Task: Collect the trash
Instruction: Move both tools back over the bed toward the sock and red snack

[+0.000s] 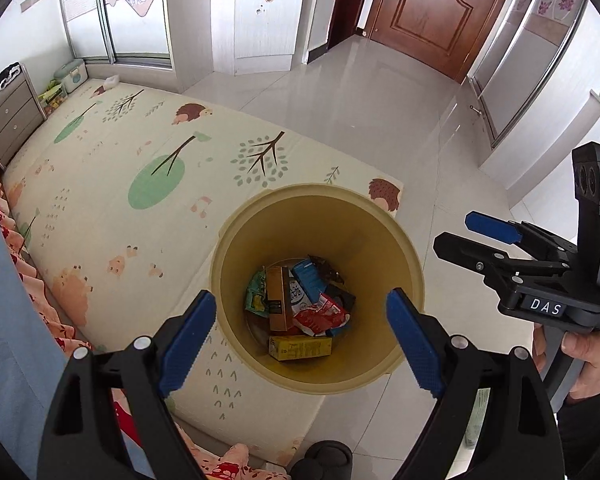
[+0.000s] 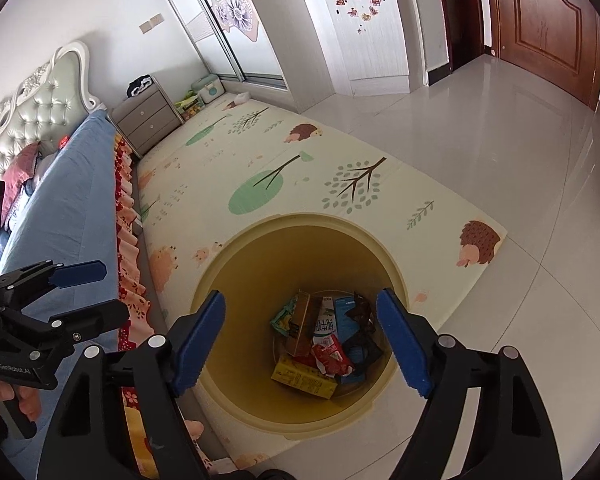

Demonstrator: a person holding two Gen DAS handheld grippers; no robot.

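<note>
Glossy pale tile floor (image 1: 360, 92), patterned play mat (image 1: 140, 184) beside a blue-sheeted bed (image 2: 60, 208). Grey drawer nightstand (image 2: 148, 116), sliding-door wardrobe (image 1: 136, 8), brown wooden door (image 1: 432, 8). Bright, even light.

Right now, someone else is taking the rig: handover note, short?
Left tool: open, nothing in it, held above the bin.
Right tool: open, nothing in it, also above the bin, beside the left one.
Yellow bin: upright, partly on the play mat, partly on the tiled floor.
In the bin: yellow carton at the bottom, red wrapper, brown box, blue carton, green packet, dark wrappers.
Done: that trash is in the bin.
Left: no loose trash shows on the mat or floor in either view; check areas the cameras do not cover.
</note>
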